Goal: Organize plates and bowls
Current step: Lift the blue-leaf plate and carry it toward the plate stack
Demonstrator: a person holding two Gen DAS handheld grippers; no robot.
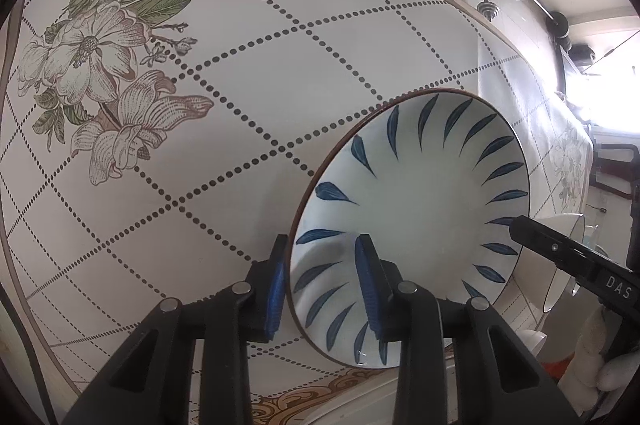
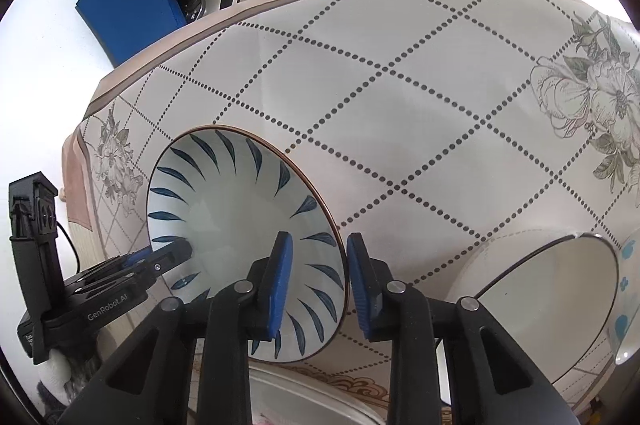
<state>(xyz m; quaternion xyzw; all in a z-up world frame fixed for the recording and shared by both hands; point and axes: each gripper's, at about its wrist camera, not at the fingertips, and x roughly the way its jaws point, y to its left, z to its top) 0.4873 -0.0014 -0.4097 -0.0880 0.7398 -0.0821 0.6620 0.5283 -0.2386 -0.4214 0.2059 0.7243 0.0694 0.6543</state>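
I count two grippers and one blue-leaf plate [image 1: 416,209] between them, plus one plain white dish [image 2: 548,309] and part of a blue-spotted bowl [image 2: 624,289] at the far right of the right wrist view.

Left side first: my left gripper [image 1: 322,285] straddles the plate's left rim, one blue pad outside and one inside, pinching that rim. My right gripper [image 2: 318,285] straddles the opposite rim the same way and pinches it. No earlier view is available to me.

The plate is round, so it has no long axis; its open face points up and it sits roughly level, at the near edge of the table, with both grippers reaching down onto it.

The surface is a tablecloth [image 1: 280,65] in cream with dotted diamond lines and printed flowers [image 1: 96,65]. Beyond the table I see a pale tiled floor, a blue mat [image 2: 128,9] and dumbbells [image 1: 486,1].
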